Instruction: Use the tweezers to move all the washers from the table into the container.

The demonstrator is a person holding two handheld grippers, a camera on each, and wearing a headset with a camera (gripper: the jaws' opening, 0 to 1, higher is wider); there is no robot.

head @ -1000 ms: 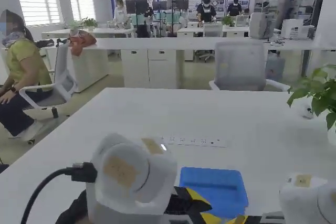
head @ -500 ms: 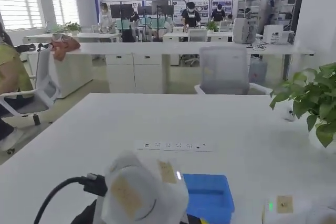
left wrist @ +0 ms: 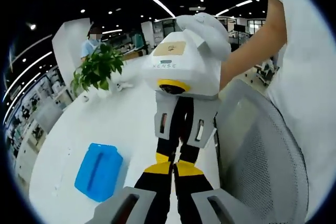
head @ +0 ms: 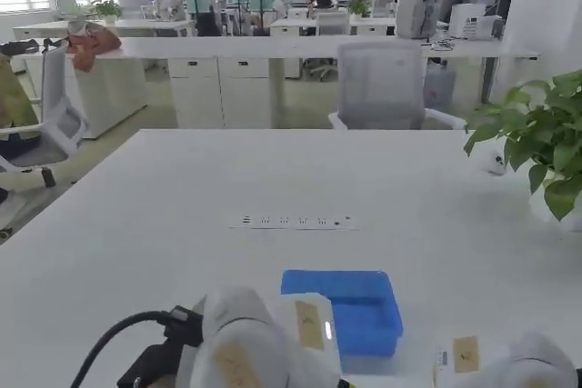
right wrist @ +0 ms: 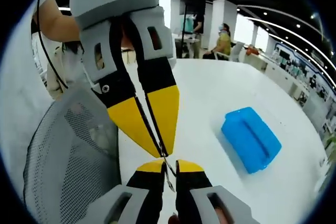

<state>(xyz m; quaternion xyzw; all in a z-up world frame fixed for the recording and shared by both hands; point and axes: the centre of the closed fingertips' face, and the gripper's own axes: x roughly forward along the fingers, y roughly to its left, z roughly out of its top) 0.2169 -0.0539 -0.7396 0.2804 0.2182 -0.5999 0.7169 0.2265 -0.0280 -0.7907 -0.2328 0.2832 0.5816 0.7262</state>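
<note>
Headset camera has dipped; left hand-held gripper (left wrist: 173, 170) and right hand-held gripper (right wrist: 169, 167) meet tip to tip, both pinching the tweezers (right wrist: 168, 179), blue container (head: 341, 297) lying broadside on the bench (head: 182, 224) just beyond.

White power strip (head: 293, 222), leafy plant (head: 536, 138) at right, grey mesh chair (head: 382, 84) beyond.

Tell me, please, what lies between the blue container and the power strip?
Nothing: in the head view, the white table between the blue container and the power strip is bare.
</note>
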